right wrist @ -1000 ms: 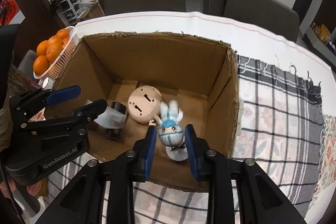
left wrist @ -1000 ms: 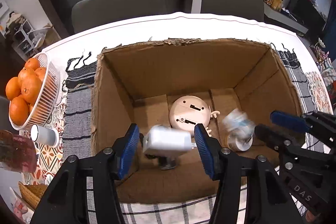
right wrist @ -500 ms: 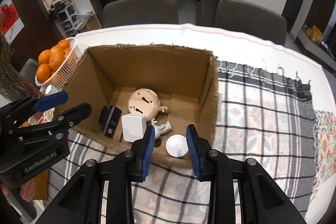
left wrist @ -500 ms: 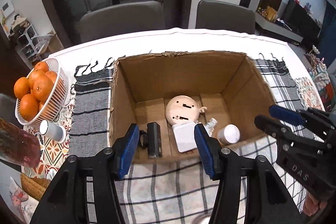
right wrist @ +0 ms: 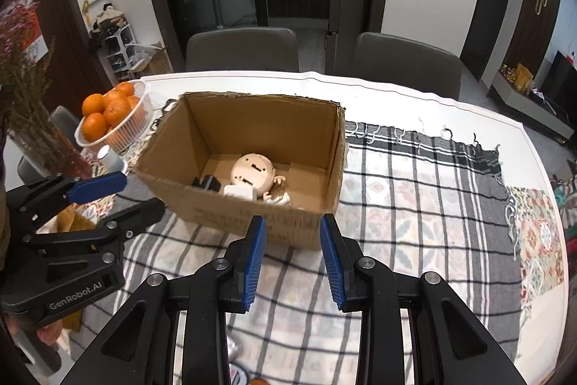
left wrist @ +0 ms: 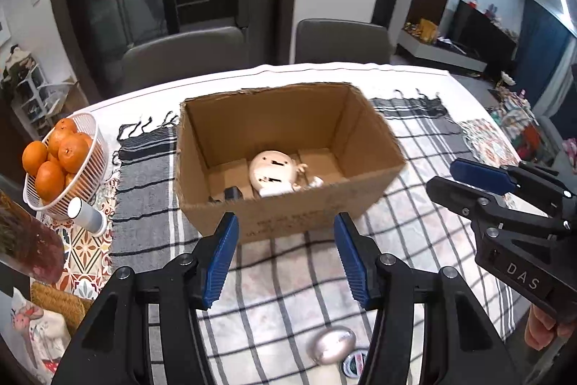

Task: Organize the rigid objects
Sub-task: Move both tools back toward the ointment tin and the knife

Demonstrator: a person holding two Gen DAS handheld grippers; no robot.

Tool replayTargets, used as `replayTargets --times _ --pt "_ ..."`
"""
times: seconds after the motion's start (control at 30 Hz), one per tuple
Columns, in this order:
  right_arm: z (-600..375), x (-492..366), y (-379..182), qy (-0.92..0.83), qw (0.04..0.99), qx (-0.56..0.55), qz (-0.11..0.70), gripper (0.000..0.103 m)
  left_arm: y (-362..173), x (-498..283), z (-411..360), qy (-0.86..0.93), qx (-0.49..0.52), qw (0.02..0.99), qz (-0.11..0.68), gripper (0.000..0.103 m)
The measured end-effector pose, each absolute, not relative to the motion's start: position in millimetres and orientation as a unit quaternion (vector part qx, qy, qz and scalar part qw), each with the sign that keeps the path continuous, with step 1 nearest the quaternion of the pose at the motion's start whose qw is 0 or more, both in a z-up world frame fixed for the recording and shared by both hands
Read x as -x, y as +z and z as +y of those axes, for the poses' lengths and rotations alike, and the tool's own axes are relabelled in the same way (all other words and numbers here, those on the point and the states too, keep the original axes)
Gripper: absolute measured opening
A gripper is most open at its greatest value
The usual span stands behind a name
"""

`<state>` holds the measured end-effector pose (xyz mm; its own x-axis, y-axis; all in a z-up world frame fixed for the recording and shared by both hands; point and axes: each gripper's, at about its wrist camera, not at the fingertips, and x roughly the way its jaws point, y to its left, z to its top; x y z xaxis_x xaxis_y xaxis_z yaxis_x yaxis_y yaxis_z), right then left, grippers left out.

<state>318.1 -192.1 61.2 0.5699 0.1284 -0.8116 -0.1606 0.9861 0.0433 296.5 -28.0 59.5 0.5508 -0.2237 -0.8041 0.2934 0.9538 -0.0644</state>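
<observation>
An open cardboard box (left wrist: 288,219) stands on the checked cloth. In it lie a round beige toy (left wrist: 273,169), a black device (left wrist: 232,193) and, in the right wrist view, a white adapter (right wrist: 238,193) and a small figurine (right wrist: 278,196). My left gripper (left wrist: 285,222) hangs open and empty in front of the box's near wall. My right gripper (right wrist: 292,222) is also open, its gap narrower, with nothing between the pads. Each gripper shows in the other's view: the right gripper (left wrist: 447,175) beside the box's right corner, the left gripper (right wrist: 140,193) by its left corner.
A white basket of oranges (left wrist: 61,161) and a white cylinder (left wrist: 86,215) sit left of the box. A silver oval object (left wrist: 331,345) and a round tin (left wrist: 355,363) lie near the table's front edge. Dried flowers (right wrist: 29,118) stand at the far left; two chairs (right wrist: 241,49) are behind the table.
A second ago the left gripper held the white adapter and the right the figurine, both inside the box. Both were let go into it, and both grippers pulled back and up.
</observation>
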Motion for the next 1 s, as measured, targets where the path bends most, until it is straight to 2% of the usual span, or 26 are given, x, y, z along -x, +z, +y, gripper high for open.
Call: replayTargets --times 0.47,1.0 --pt "-177 -225 80 0.083 0.899 0.045 0.428 0.041 71 -210 -22 -0.181 -0.087 0.898 0.391 0.058" --pt "-162 -164 34 0.091 0.890 0.035 0.446 0.041 30 -156 -11 -0.205 -0.128 0.886 0.396 0.060"
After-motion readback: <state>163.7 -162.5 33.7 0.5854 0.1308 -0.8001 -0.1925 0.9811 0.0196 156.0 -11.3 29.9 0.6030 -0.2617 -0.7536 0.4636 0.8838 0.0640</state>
